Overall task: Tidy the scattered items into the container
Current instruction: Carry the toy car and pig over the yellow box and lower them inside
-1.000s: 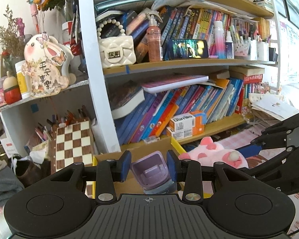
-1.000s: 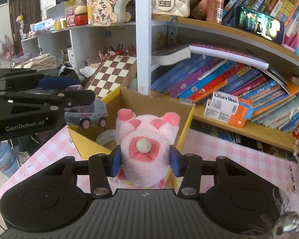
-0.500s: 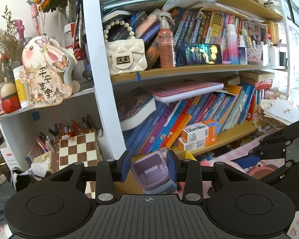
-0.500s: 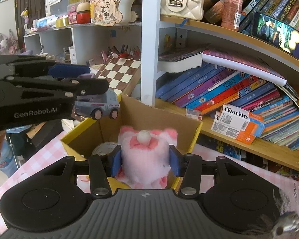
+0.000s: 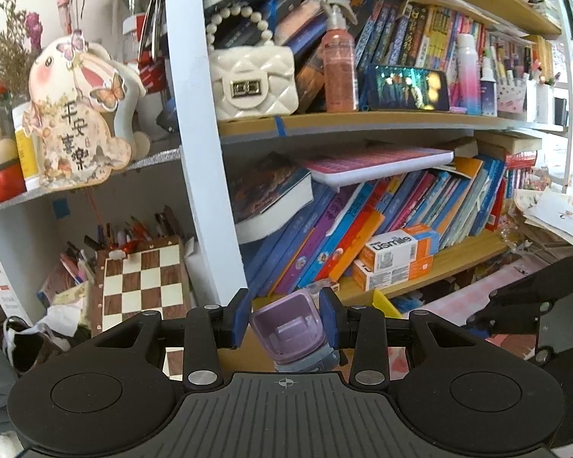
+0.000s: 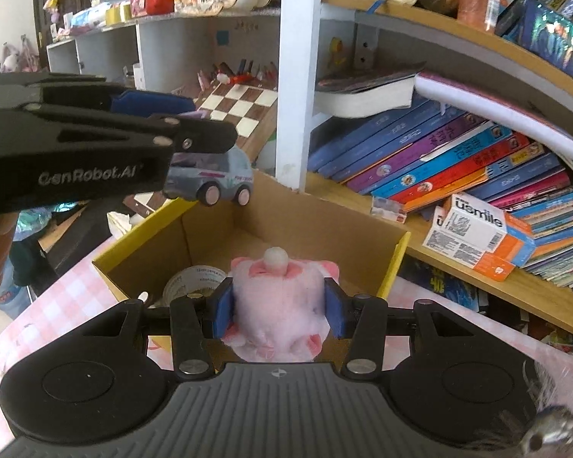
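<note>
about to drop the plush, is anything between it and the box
Nothing visible blocks it. The plush sits in the right gripper above the open box, with only a tape roll on the floor to its left. The left gripper holds the toy van over the far left rim, clear of the drop.

Wooden bookshelf (image 5: 363, 120) w/ white upright (image 5: 198, 133), crammed w/ books (image 6: 458, 160); pink checked tablecloth (image 6: 57, 305) below, bright daylight at the right.
</note>
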Tool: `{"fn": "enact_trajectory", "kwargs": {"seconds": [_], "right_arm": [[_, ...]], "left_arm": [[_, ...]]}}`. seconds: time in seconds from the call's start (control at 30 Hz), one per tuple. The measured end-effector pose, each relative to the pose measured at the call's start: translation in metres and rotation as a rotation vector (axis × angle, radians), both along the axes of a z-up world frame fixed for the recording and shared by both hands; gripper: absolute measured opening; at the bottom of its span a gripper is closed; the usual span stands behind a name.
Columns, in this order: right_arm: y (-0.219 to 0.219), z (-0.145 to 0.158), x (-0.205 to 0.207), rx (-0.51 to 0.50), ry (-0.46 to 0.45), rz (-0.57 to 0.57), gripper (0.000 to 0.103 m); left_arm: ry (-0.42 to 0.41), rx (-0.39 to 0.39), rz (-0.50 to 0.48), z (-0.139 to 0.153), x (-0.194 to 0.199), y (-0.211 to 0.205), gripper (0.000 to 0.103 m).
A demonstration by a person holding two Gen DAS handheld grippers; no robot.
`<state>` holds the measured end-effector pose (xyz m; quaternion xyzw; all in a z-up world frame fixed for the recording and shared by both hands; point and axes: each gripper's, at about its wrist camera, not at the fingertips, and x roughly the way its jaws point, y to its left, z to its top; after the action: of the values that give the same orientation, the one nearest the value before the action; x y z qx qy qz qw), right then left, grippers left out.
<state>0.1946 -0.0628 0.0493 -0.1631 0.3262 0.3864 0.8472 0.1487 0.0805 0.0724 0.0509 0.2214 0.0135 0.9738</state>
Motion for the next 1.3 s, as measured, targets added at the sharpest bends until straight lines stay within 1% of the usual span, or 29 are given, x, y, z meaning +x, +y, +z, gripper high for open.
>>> {"fn": "enact_trajectory", "kwargs": {"seconds": [0.53,0.67,0.97,1.3], "right_arm": [[0.025,-0.037,0.021,-0.066,0.067,0.042,0.046],[0.028,-0.043,0.026,-0.083,0.072,0.051,0.046],[0.035,-0.053,0.04,-0.125,0.075,0.06,0.046],[0.038,-0.062,0.057,-0.152,0.093,0.064,0.046]], "left_arm": [[0.081,-0.022,0.023,-0.033,0.04,0.012,0.037],[0.107,-0.031,0.025,-0.043,0.05,0.014,0.037],[0.175,-0.019,0.03,-0.065,0.069,0.019,0.037],[0.241,-0.053,0.034,-0.08,0.084,0.026,0.037]]}}
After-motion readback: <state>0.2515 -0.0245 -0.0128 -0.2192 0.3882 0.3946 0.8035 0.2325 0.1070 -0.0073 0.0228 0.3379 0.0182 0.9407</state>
